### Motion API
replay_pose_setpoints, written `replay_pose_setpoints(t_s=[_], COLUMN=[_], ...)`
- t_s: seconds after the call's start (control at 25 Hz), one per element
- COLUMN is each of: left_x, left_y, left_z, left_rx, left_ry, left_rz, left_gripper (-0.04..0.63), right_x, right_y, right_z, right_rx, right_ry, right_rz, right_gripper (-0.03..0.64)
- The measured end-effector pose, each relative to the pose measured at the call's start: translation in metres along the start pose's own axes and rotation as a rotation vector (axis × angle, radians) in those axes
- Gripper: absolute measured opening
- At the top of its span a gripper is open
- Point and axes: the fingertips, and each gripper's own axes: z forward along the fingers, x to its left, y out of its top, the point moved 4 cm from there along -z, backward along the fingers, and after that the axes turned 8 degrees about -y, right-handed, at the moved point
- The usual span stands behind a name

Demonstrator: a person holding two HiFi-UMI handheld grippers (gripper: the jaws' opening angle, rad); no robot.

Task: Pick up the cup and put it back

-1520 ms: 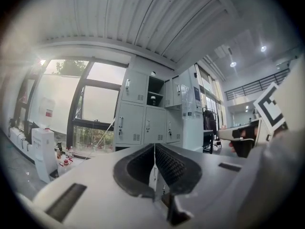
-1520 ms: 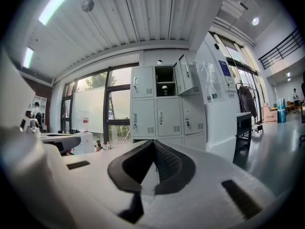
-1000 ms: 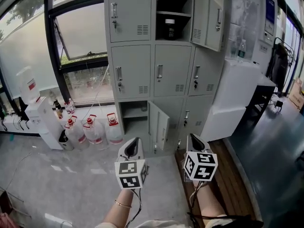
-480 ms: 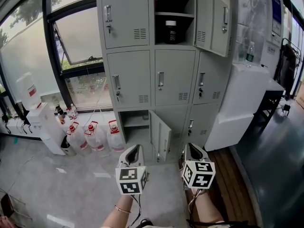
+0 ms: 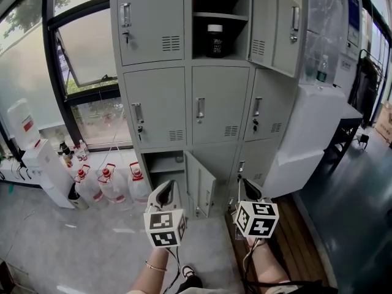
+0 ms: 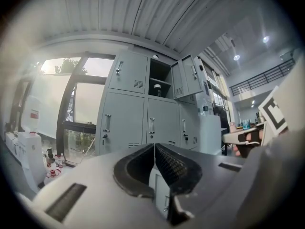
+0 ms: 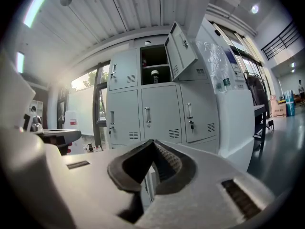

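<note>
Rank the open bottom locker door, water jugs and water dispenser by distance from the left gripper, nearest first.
Head view, from the left gripper:
1. open bottom locker door, just ahead to its right.
2. water jugs, on the floor to its left.
3. water dispenser, far left by the window.

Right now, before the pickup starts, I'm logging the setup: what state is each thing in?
Cup: upright inside the top locker.
Top locker door: open.
Bottom locker door: open.
Left gripper: shut, empty.
Right gripper: shut, empty.
</note>
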Motion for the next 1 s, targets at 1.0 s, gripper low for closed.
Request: replay_pose_setpoints(t_s=[1.0], left_x=[0.091], left_y=[0.027], left_z=[0.18], left_rx=[-0.017], left_ry=[-0.035], left_rz=[-0.007], left_gripper=[0.011], right_x=[0.015], right_y=[0.055], right_z=[0.181], right_rx=[-0.037], right_ry=[-0.023], right_rz=[-0.023], right_gripper=[-0.008])
